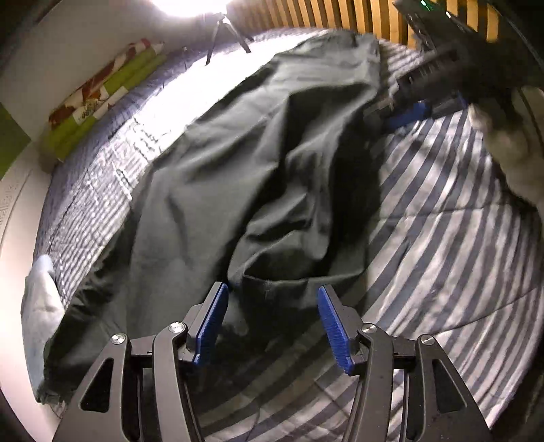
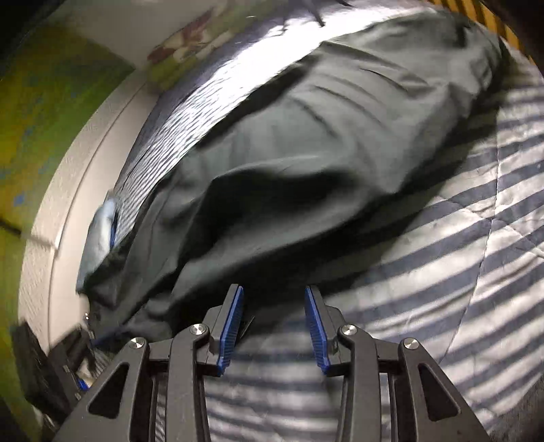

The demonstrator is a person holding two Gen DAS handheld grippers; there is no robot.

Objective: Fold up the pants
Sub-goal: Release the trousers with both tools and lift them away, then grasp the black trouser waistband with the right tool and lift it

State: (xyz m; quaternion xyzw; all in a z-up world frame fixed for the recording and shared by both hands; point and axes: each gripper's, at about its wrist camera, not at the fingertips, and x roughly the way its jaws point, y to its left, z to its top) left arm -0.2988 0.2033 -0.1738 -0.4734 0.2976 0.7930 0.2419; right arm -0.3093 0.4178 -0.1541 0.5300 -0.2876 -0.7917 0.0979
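Note:
Dark grey-green pants (image 1: pixel 238 163) lie rumpled along a striped bedspread (image 1: pixel 442 244). My left gripper (image 1: pixel 272 292) is open at one end of them, its blue pads either side of a stitched hem, and nothing is pinched. At the far end, the right gripper (image 1: pixel 404 117) shows blurred beside the pants' edge. In the right wrist view the pants (image 2: pixel 323 136) fill the middle, bulging in loose folds. There my right gripper (image 2: pixel 273 292) is open just short of the pants' near edge, over the bedspread (image 2: pixel 442 258). The left gripper (image 2: pixel 78 367) is dimly visible at the lower left.
A green and red flowered pillow (image 1: pixel 102 91) lies at the bed's far left edge, with a small tripod (image 1: pixel 221 34) and a bright light behind it. Wooden slats (image 1: pixel 323 17) line the far end. A pale blue cloth (image 1: pixel 40 306) lies by the pants. A light sleeve (image 1: pixel 510 159) is at right.

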